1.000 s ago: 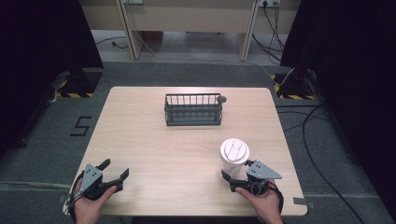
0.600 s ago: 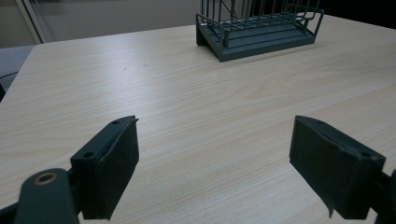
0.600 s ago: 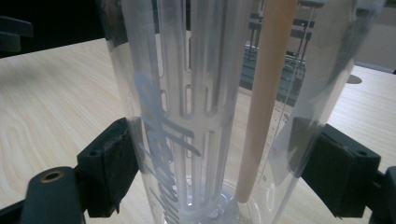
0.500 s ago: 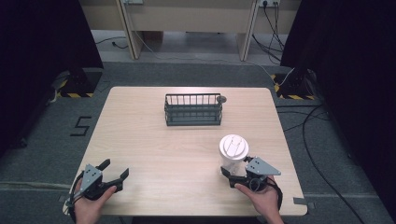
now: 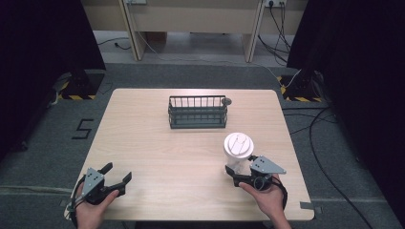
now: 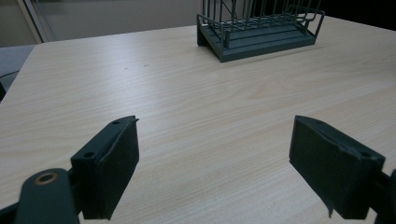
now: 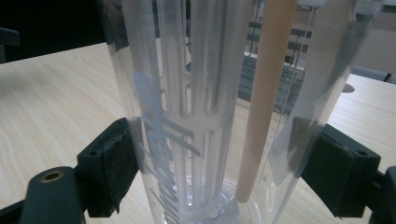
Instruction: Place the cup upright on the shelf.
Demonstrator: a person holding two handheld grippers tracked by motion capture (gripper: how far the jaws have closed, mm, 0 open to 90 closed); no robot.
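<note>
A clear plastic tumbler (image 5: pixel 239 145) with a white lid stands at the table's front right. Inside it are a slotted white insert and a tan straw (image 7: pixel 261 102). My right gripper (image 5: pixel 238 171) is shut on the tumbler's lower body; in the right gripper view both black pads press against its wall (image 7: pixel 205 93), one on each side. My left gripper (image 5: pixel 118 171) rests open near the front left corner, and in the left gripper view its jaws stand wide apart with nothing but bare wood between them (image 6: pixel 212 154).
A dark wire basket (image 5: pixel 197 113) stands empty at the back middle of the light wooden table (image 5: pixel 157 143), with a small round grey knob (image 5: pixel 226 101) at its right end. Cables and dark stands lie on the floor around the table.
The right gripper and the tumbler have shifted slightly forward, away from the person; the lid looks a little higher in the high view. The left gripper has stayed put.
</note>
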